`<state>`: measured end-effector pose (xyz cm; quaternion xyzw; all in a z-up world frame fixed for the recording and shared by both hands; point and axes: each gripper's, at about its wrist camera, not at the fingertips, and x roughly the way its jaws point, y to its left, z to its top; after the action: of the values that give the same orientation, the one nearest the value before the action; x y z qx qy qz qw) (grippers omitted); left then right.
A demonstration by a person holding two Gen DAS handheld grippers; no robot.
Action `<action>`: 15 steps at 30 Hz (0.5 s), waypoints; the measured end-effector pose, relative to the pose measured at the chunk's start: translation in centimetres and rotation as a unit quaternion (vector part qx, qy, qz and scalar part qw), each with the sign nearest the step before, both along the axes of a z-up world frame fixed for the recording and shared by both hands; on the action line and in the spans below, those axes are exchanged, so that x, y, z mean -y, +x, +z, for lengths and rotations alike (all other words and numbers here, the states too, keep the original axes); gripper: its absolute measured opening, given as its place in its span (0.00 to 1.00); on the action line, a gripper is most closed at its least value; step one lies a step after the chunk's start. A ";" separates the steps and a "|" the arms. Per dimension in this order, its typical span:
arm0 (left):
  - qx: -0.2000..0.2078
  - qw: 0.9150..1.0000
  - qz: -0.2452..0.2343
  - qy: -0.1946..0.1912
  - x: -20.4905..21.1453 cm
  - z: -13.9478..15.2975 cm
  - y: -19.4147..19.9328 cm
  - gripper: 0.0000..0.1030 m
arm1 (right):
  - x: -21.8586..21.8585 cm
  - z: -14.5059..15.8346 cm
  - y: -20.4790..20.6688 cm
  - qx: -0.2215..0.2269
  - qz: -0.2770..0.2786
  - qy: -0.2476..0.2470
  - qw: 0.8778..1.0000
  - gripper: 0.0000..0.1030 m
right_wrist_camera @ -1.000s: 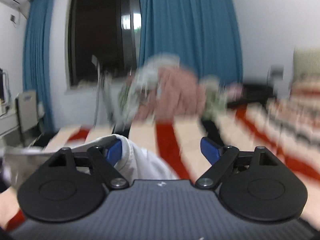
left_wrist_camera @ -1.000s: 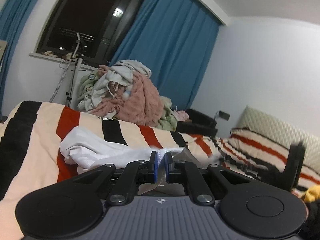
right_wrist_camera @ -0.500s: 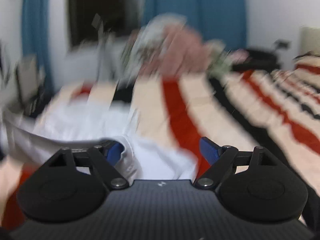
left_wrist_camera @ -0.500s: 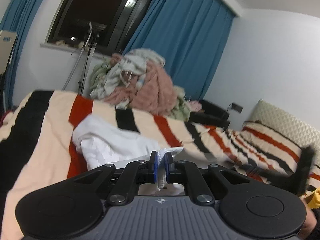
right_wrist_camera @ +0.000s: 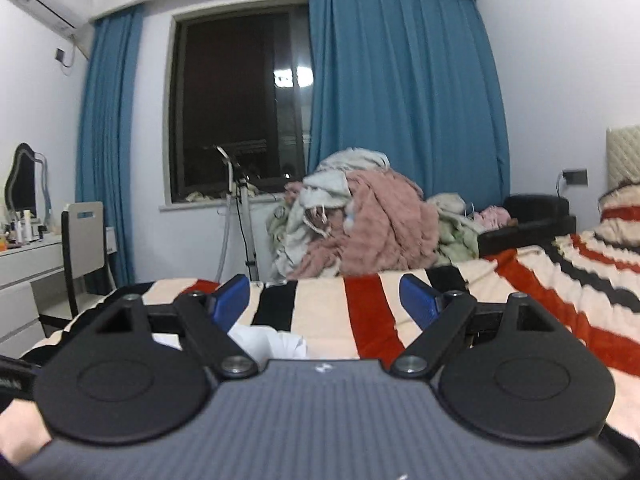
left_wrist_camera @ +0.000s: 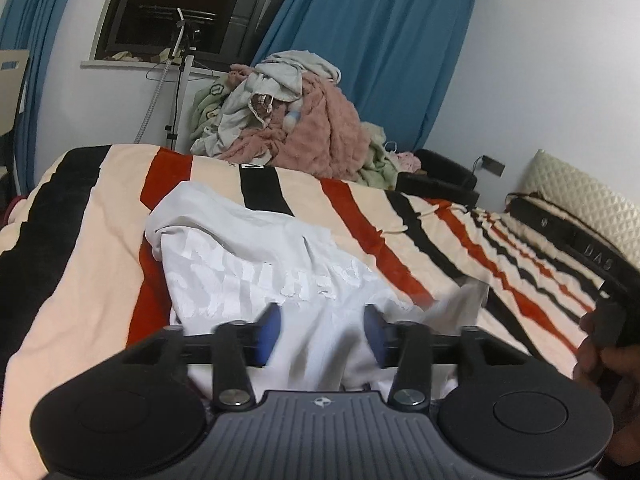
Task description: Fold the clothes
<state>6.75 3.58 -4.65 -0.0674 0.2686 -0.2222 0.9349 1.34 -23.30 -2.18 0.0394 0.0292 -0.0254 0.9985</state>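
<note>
A white T-shirt (left_wrist_camera: 256, 268) with pale lettering lies crumpled on the striped bed cover (left_wrist_camera: 80, 264). My left gripper (left_wrist_camera: 322, 334) hovers just over its near edge; its jaws are opening, the blue pads (left_wrist_camera: 269, 332) are blurred and apart, and the cloth lies below them, not pinched. In the right wrist view my right gripper (right_wrist_camera: 324, 302) stands wide open and level above the bed, nothing between its pads. A small white bit of the T-shirt (right_wrist_camera: 264, 338) shows low behind its left finger.
A heap of unfolded clothes (left_wrist_camera: 296, 120) (right_wrist_camera: 360, 220), pink, grey and green, sits at the far edge of the bed below blue curtains (left_wrist_camera: 360, 52). A metal stand (right_wrist_camera: 240, 220) is by the window. A white desk and chair (right_wrist_camera: 80, 248) stand left. Black armchair (right_wrist_camera: 528, 220) at right.
My left gripper let go of the white cloth it pinched and its jaws parted; the shirt now lies spread below it. My right gripper rose and levelled, leaving the shirt low in its view.
</note>
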 end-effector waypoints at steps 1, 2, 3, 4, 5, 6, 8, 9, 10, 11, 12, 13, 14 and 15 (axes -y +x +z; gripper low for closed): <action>-0.003 1.000 -0.002 0.006 0.4 -0.2 0.0 0.51 | -0.2 0.0 0.0 -0.001 0.002 -0.004 1.000 0.81; -0.006 1.000 -0.004 0.012 0.8 -0.4 0.1 0.52 | -0.3 -0.1 0.2 -0.008 0.005 -0.007 1.000 0.81; -0.010 1.000 -0.008 0.020 1.3 -0.7 0.0 0.54 | -0.1 -0.3 0.7 -0.022 0.008 -0.005 1.000 0.81; -0.015 0.999 -0.010 0.029 1.6 -0.9 -0.2 0.54 | 0.1 -0.5 1.3 -0.037 0.011 0.001 0.999 0.81; -0.019 0.999 -0.017 0.039 1.9 -1.1 -0.4 0.55 | 0.4 -0.6 1.6 -0.052 0.015 0.009 0.998 0.81; -0.022 0.998 -0.025 0.050 2.2 -1.4 -0.7 0.58 | 0.8 -0.7 2.0 -0.070 0.021 0.019 0.997 0.81; -0.023 0.995 -0.043 0.085 2.9 -2.0 -1.4 0.59 | 1.4 -1.0 2.4 -0.093 0.022 0.033 0.995 0.81; -0.023 0.993 -0.052 0.104 3.3 -2.3 -1.8 0.59 | 1.6 -1.2 2.6 -0.102 0.022 0.038 0.994 0.81; -0.026 0.990 -0.059 0.125 3.7 -2.7 -2.0 0.59 | 1.8 -1.4 2.7 -0.111 0.021 0.043 0.993 0.81; -0.030 0.986 -0.066 0.147 4.3 -3.1 -2.1 0.59 | 1.9 -1.5 2.8 -0.118 0.021 0.047 0.992 0.81; -0.035 0.983 -0.071 0.168 4.8 -3.7 -2.2 0.59 | 2.0 -1.6 2.8 -0.122 0.023 0.047 0.991 0.81; -0.039 0.978 -0.076 0.188 5.2 -4.3 -2.3 0.59 | 1.9 -1.7 2.7 -0.124 0.027 0.046 0.991 0.81; -0.042 0.974 -0.077 0.209 5.7 -4.8 -2.2 0.59 | 1.9 -1.8 2.7 -0.127 0.031 0.046 0.990 0.81; -0.045 0.970 -0.073 0.229 6.1 -5.3 -2.1 0.59 | 1.8 -1.9 2.7 -0.131 0.035 0.045 0.990 0.81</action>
<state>4.66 -2.51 -9.92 0.1581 0.3586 -0.2194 0.8935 4.02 -25.14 -4.08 0.0798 0.1621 0.0060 0.9835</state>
